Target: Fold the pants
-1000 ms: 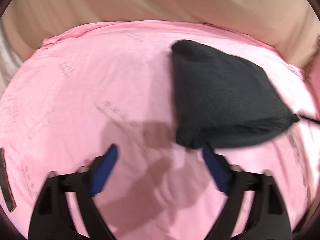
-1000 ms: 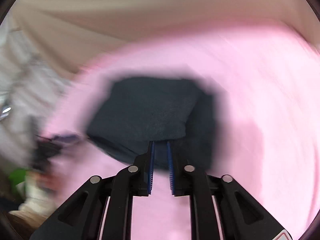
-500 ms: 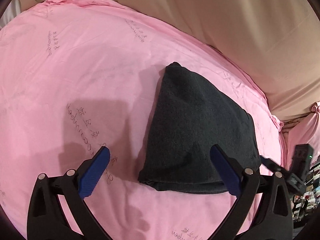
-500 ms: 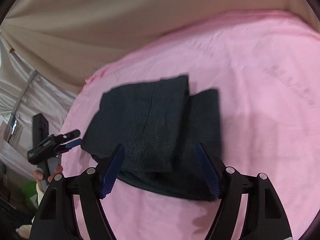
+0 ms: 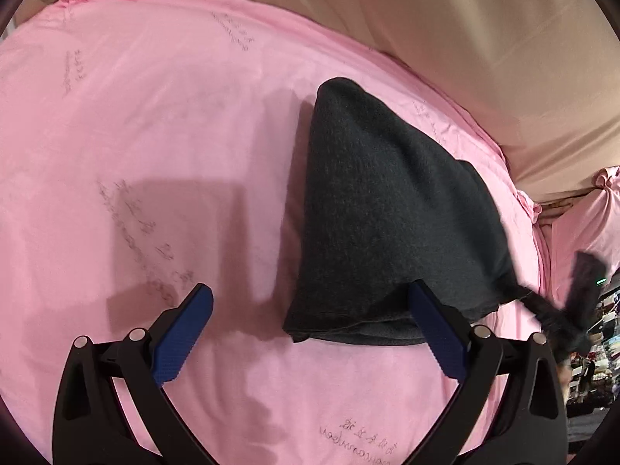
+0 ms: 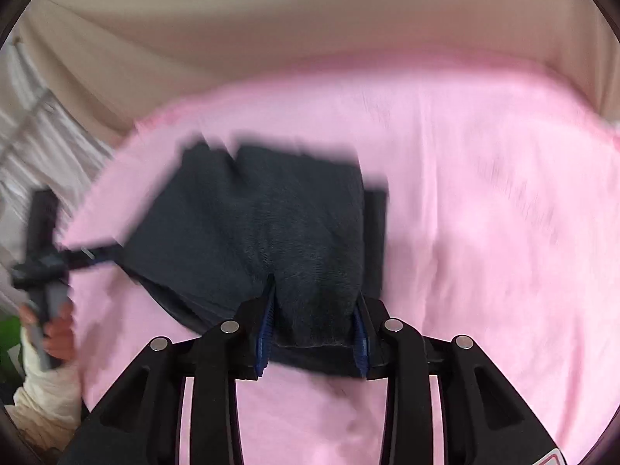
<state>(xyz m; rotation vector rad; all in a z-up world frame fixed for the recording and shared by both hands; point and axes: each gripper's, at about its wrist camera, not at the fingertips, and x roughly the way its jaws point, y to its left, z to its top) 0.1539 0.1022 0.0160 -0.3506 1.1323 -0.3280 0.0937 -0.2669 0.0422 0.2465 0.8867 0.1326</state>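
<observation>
closing since before, right hand-held gripper [image 6: 312, 333] pinches folded dark pants [image 6: 271, 232]; left hand-held gripper [image 5: 310, 329] spread.

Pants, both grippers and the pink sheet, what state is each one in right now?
Pants: folded into a compact stack on the sheet.
Left gripper: jaws wide open, nothing between them.
Right gripper: jaws closing around the pants' near edge.
Pink sheet: spread out, lightly wrinkled.

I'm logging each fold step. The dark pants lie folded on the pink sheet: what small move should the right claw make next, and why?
Probably finish closing on the near edge. The right claw is closing with the pants bunched between its pads, while the left claw stands wide open, holding nothing, above the pink sheet.
</observation>
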